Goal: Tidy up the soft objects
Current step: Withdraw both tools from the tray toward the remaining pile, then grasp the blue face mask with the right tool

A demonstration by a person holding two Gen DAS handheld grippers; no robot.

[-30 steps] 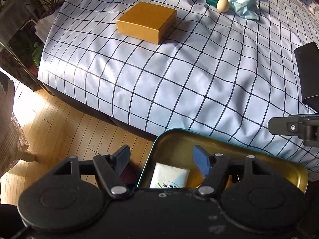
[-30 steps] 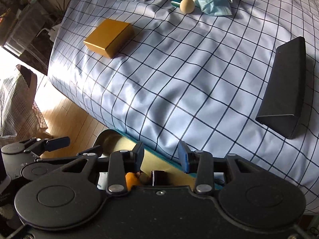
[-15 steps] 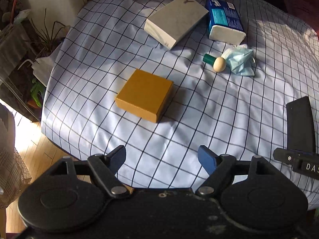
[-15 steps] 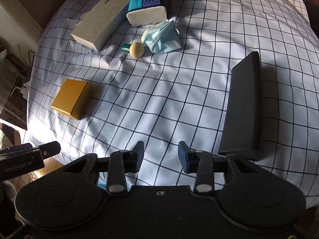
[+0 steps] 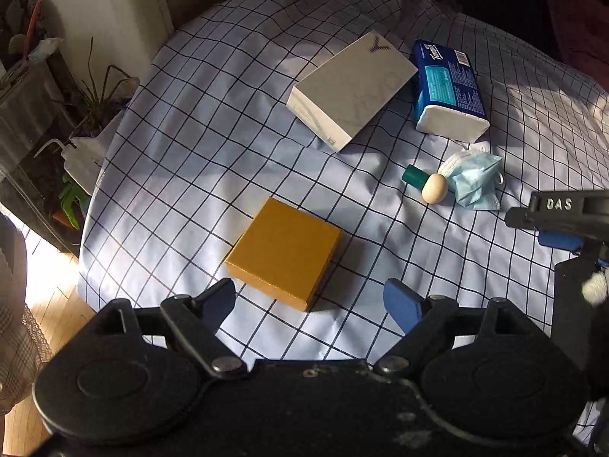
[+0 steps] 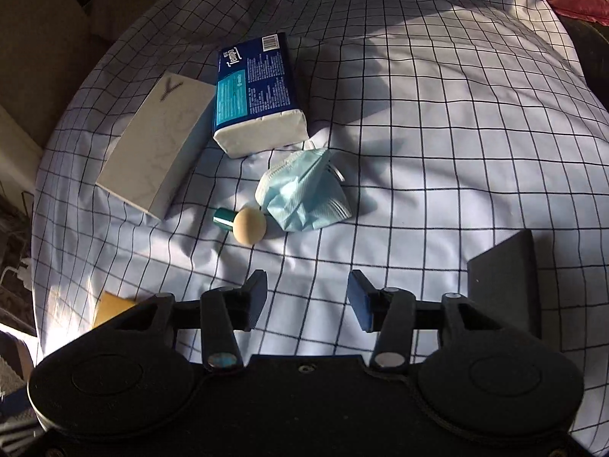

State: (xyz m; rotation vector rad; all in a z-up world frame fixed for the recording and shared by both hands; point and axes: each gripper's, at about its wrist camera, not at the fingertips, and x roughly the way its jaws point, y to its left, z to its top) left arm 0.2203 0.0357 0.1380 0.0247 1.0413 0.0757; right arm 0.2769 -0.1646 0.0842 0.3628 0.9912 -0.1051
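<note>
On the checked bedsheet lie a crumpled blue face mask (image 6: pixel 304 192) (image 5: pixel 475 181), a beige sponge ball on a green cap (image 6: pixel 247 225) (image 5: pixel 432 187), and a blue pack of tissues (image 6: pixel 254 93) (image 5: pixel 449 89). My right gripper (image 6: pixel 307 299) hovers just in front of the mask and ball, its jaws opening with nothing between them. My left gripper (image 5: pixel 310 302) hangs over the near edge of a gold box (image 5: pixel 283 253), jaws also opening and empty. The right gripper's tip shows at the left wrist view's right edge.
A long white box (image 5: pixel 352 89) (image 6: pixel 158 144) lies beside the tissue pack. A black case (image 6: pixel 506 282) rests at the right. Left of the bed stand a potted plant (image 5: pixel 97 95), a squeeze bottle and shelving over wooden floor (image 5: pixel 49 301).
Both grippers rose and swung forward from a teal tin at the bed's edge to above the sheet. The tin dropped out of view. Both pairs of jaws spread wider.
</note>
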